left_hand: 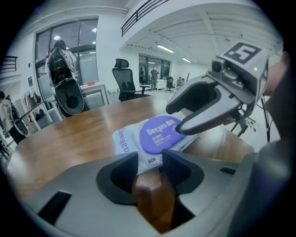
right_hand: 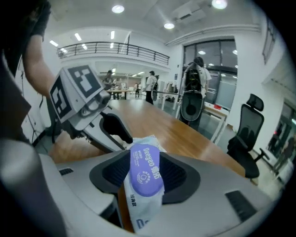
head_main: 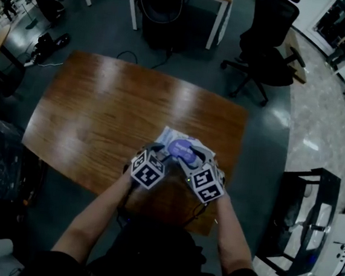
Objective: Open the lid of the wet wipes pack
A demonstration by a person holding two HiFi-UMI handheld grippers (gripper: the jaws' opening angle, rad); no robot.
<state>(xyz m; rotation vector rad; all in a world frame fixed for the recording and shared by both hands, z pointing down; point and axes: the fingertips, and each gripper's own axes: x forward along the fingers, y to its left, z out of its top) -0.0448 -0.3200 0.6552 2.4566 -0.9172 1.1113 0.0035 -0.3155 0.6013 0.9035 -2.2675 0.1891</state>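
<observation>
The wet wipes pack is a pale soft pouch with a round purple lid, lying flat near the front edge of the wooden table. The lid looks closed. My left gripper is open at the pack's near left corner; in the left gripper view a white edge of the pack lies between its spread jaws. My right gripper is open over the pack's right side. In the right gripper view the purple lid lies between its jaws. Both grippers point down at the pack, tips close together.
A black office chair stands beyond the table's far right corner, a white desk behind the table. A white and black frame sits on the floor at the right. The table's front edge runs just under my hands.
</observation>
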